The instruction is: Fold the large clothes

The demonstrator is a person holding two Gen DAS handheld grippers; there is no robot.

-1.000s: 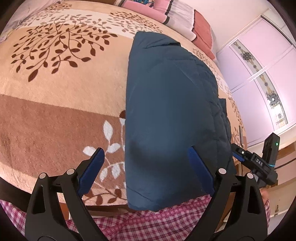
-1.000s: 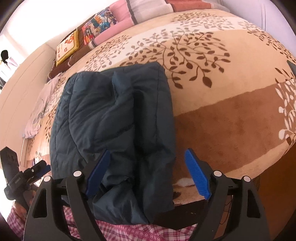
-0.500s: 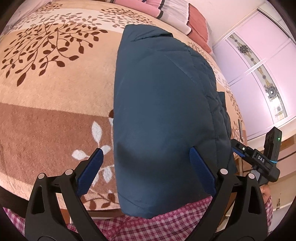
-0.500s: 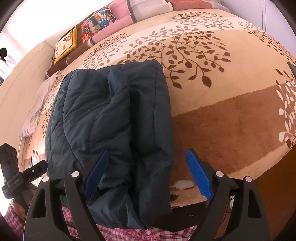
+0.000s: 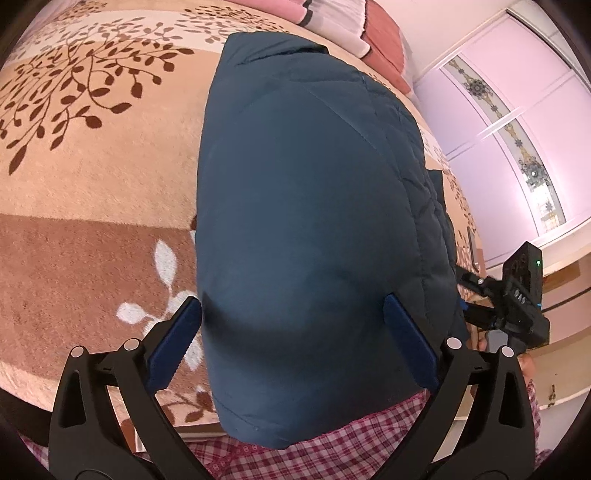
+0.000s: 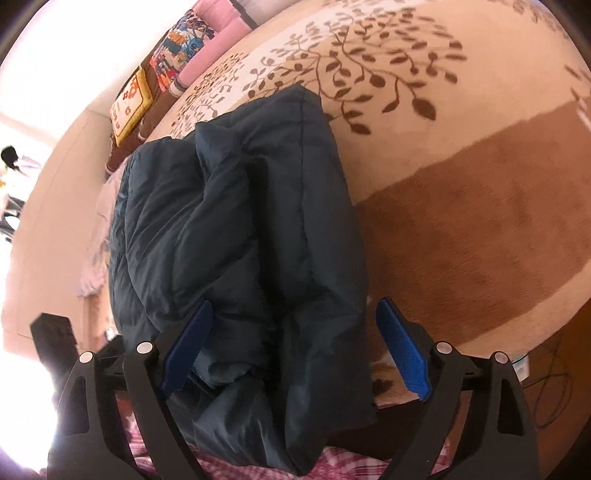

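Left wrist view. The left claw (image 5: 291, 332) stands released, its jaws having just been opening wider; the near end of the dark blue jacket (image 5: 306, 206) lies between the blue pads (image 5: 173, 347) without being pressed. The jacket, already folded into a long strip, rests on the leaf-patterned blanket (image 5: 92, 177), its long axis running from 6 o'clock, at the claw, toward 12 o'clock. Its near end hangs over the bed edge above checked cloth (image 5: 332, 454) at 6 o'clock. Folded bedding (image 5: 351, 26) is stacked near 1 o'clock, a lilac wardrobe (image 5: 528, 122) stands at 2 o'clock, and the right claw (image 5: 461, 304) shows at 3 o'clock, just beside the jacket's right edge.

Right wrist view. The right claw (image 6: 291, 347) is likewise released, its jaws having just been opening; the jacket's (image 6: 236, 229) bulkier, rumpled side lies between the pads (image 6: 402, 350), ungripped. Here too the garment runs from 6 toward 12 o'clock. Patterned cushions (image 6: 162, 74) lie at 11 o'clock, bare blanket (image 6: 480, 221) at 3 o'clock, and dark gear, probably the other tool, at 8 o'clock, too blurred to be sure.

Judgement. Both claws sit at the same near end, about equally close, so the coming move likely grips that end and carries it toward 12 o'clock. Nothing lies on the strip; the thick padding may spring back or slip.
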